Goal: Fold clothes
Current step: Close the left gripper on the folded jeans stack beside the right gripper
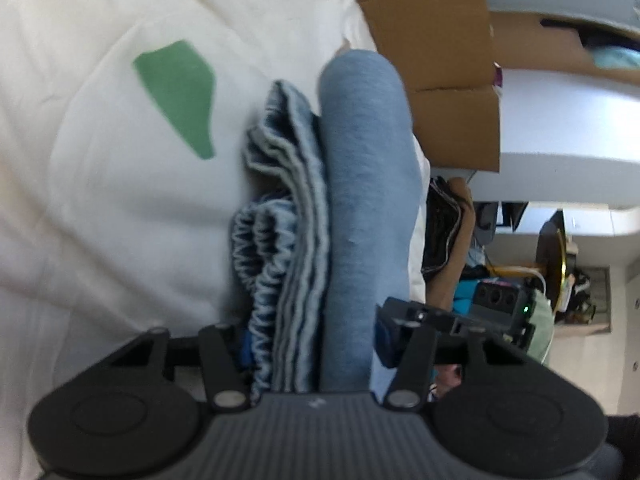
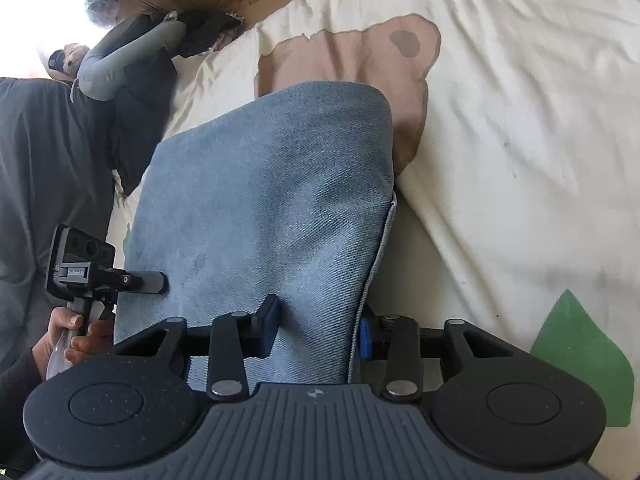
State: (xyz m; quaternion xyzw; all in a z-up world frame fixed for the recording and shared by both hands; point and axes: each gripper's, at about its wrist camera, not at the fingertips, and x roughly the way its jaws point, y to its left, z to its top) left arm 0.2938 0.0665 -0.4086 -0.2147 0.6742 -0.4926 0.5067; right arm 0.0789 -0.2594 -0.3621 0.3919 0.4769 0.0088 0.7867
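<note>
Both grippers are clamped on the folded denim garment (image 2: 264, 200): left gripper (image 1: 308, 344) on the stacked edges, right gripper (image 2: 316, 328) on the side seam, over the bed (image 2: 520, 140). Keep your grips level and tension even so the layers stay aligned.

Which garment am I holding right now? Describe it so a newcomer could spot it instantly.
On the cream bedspread printed with a brown bear and green shapes, the folded blue denim garment lies between both grippers, left gripper and right gripper. Its stacked edges and gathered elastic waistband mark it out; it's the only blue cloth on the bed.
</note>
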